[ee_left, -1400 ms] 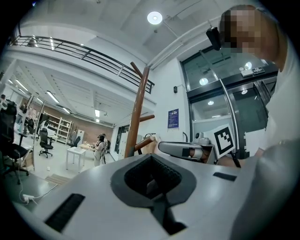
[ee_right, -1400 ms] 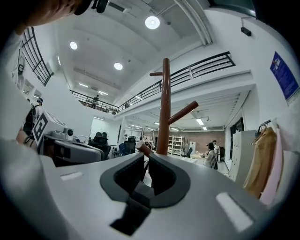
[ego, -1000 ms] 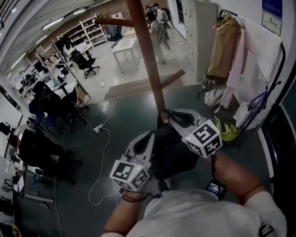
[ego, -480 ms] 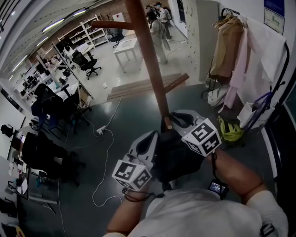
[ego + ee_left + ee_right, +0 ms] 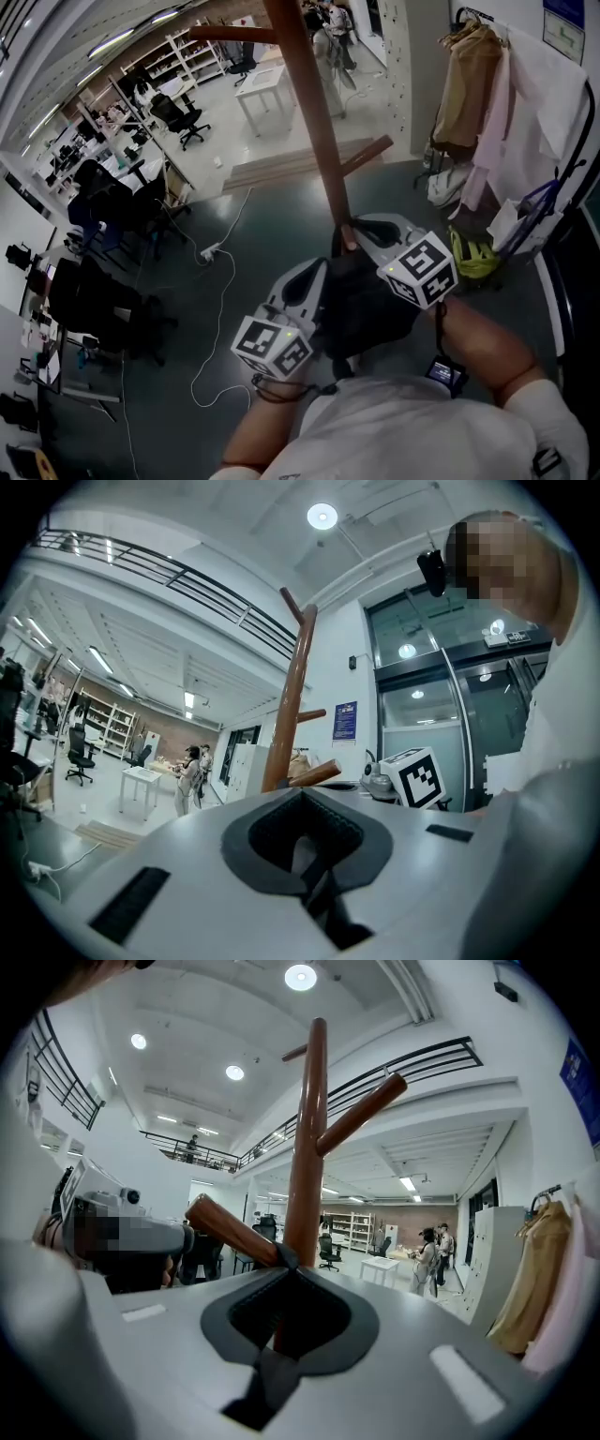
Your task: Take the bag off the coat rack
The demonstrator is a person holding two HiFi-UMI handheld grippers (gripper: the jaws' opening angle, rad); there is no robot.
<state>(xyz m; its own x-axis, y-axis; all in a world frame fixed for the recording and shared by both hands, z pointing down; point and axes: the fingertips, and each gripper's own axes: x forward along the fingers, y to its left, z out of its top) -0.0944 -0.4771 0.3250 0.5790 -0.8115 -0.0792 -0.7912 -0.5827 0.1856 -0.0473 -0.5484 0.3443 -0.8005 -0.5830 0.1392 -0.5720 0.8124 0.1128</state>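
The brown wooden coat rack (image 5: 314,122) rises in front of me. A black bag (image 5: 366,300) hangs low on it, its strap (image 5: 281,1256) looped over a peg (image 5: 230,1227) where the peg joins the pole. My right gripper (image 5: 354,230) is at that peg, and in the right gripper view its jaws (image 5: 284,1265) are shut on the strap. My left gripper (image 5: 314,272) lies against the bag's left side. In the left gripper view it (image 5: 302,794) is shut with nothing visible between the tips, and the rack (image 5: 286,724) stands beyond it.
Coats (image 5: 478,94) hang on a rail at the right above a yellow-green helmet (image 5: 473,258). Wooden boards (image 5: 291,164) lie behind the rack. A white cable (image 5: 211,281) runs over the floor at left. A white table (image 5: 272,89), office chairs (image 5: 178,117) and people (image 5: 333,19) are farther back.
Both grippers and the bag have stayed together at the peg, shifting only slightly up in the view. The head camera has tilted a little.
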